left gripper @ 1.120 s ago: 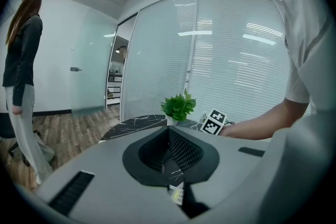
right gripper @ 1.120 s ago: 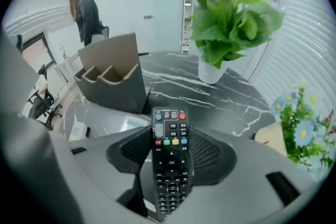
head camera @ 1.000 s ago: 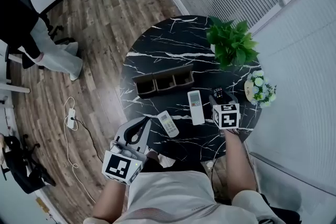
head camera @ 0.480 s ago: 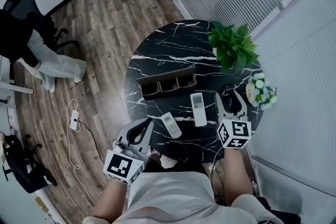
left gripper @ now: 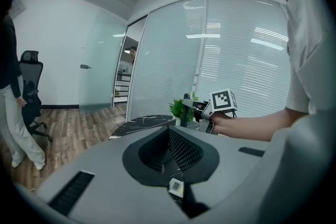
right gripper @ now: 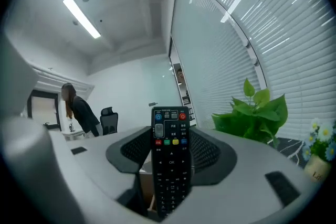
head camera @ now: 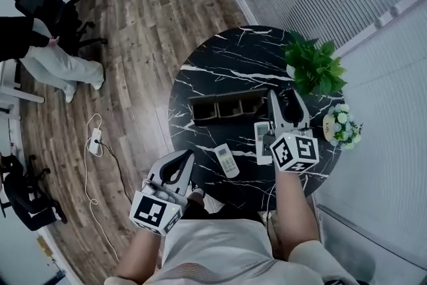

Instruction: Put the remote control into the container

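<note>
Black remote, pinched lengthwise in our right gripper's fingers, hangs just right of the container; our left gripper waits nearer us, fingers pressed together.

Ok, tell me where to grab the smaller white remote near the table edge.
Best pinch the smaller white remote across its narrow width at mid-length, from straight above: it lies flat on the table, long and slim, both long sides clear.
</note>
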